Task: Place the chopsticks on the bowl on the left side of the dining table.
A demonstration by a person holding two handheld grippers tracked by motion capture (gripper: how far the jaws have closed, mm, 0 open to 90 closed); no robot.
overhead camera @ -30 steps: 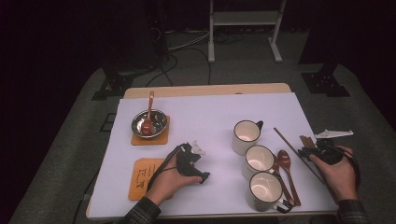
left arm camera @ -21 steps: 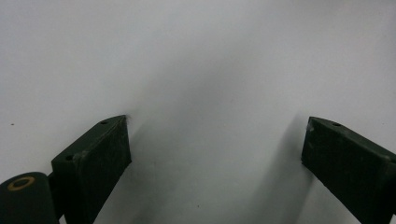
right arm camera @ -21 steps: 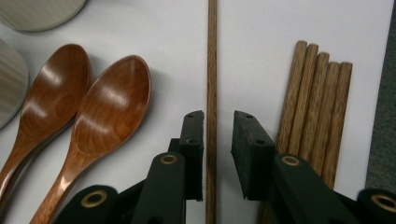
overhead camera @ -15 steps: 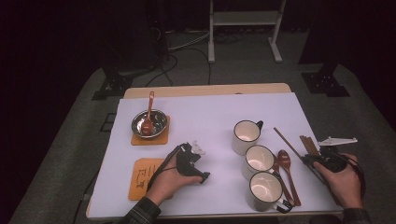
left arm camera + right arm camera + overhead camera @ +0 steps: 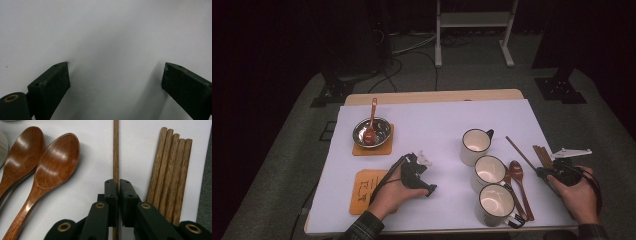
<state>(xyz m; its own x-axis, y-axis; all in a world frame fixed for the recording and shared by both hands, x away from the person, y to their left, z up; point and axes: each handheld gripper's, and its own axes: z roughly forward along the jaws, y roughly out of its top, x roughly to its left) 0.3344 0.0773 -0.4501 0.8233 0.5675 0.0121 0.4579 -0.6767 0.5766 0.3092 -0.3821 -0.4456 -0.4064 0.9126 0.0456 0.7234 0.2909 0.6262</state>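
My right gripper (image 5: 117,187) is near the table's right edge, also seen from above as my right gripper (image 5: 543,172). Its jaws have just been closing, and the pads now press on a single wooden chopstick (image 5: 116,150) that lies flat on the white cover; from above this chopstick (image 5: 522,154) runs diagonally. A bundle of several chopsticks (image 5: 172,170) lies just to its right. Two brown wooden spoons (image 5: 56,162) lie to its left. My left gripper (image 5: 115,75) stands open over bare white cover, with nothing between its fingers; it sits mid-table (image 5: 424,172).
Three white mugs (image 5: 489,172) stand in a diagonal row left of the spoons (image 5: 517,172). A metal bowl (image 5: 372,131) holding a spoon rests on an orange coaster at the left. A second orange coaster (image 5: 364,187) lies under the left hand. The table's right edge (image 5: 562,200) is close.
The right gripper's jaws have closed onto the single chopstick, and the right hand has shifted slightly toward the near edge. The left hand and gripper have kept still.
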